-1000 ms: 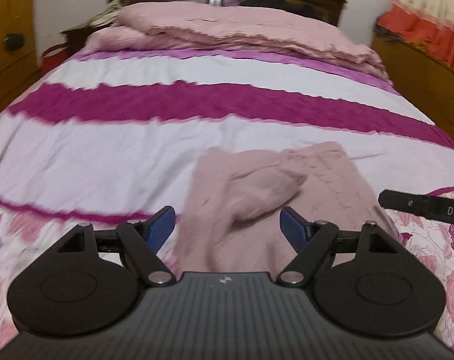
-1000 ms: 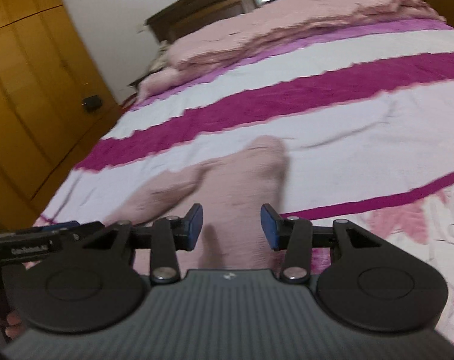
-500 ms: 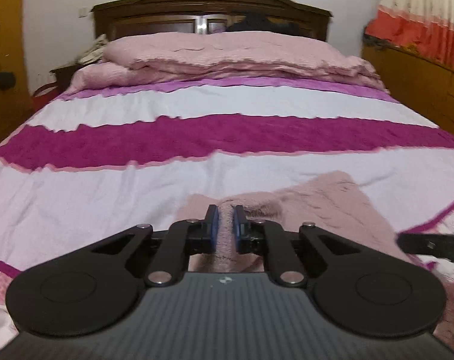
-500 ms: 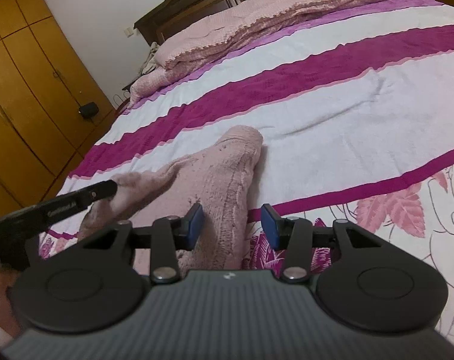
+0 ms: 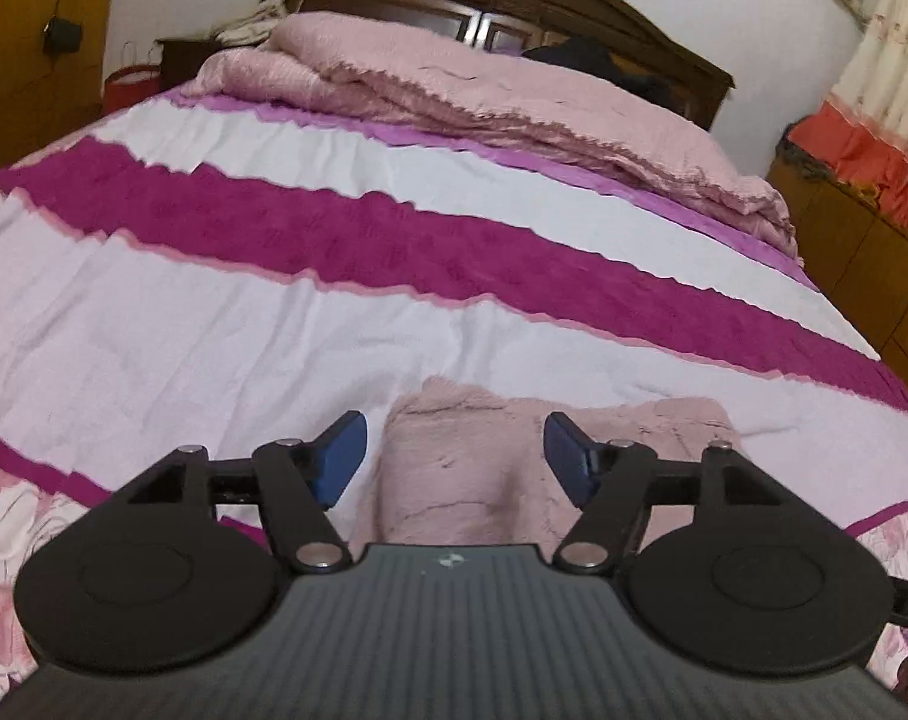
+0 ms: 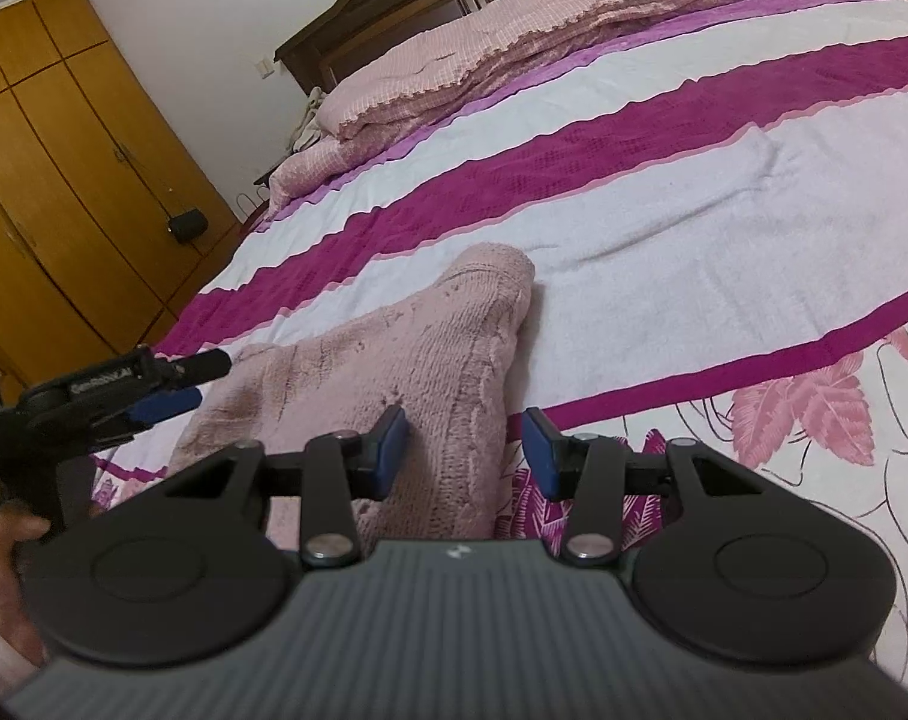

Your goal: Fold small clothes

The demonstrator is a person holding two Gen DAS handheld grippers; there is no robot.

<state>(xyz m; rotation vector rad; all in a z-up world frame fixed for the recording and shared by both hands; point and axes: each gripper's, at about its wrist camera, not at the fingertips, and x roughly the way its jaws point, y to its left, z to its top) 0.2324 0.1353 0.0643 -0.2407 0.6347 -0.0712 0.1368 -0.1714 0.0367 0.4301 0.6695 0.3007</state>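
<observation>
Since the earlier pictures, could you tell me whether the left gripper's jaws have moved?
Yes. The left gripper, pinched shut on the pink knit garment half a second ago, is opening, its pads now clear of it on the striped bedspread.

Black tongs (image 5: 455, 459), blue pads (image 5: 339, 461), ribbed grey housing

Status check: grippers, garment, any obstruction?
Left gripper opening, pads clear of the pink knit. Right gripper open over its edge, not gripping. Knit lies on the bedspread. Nothing in the way.
</observation>
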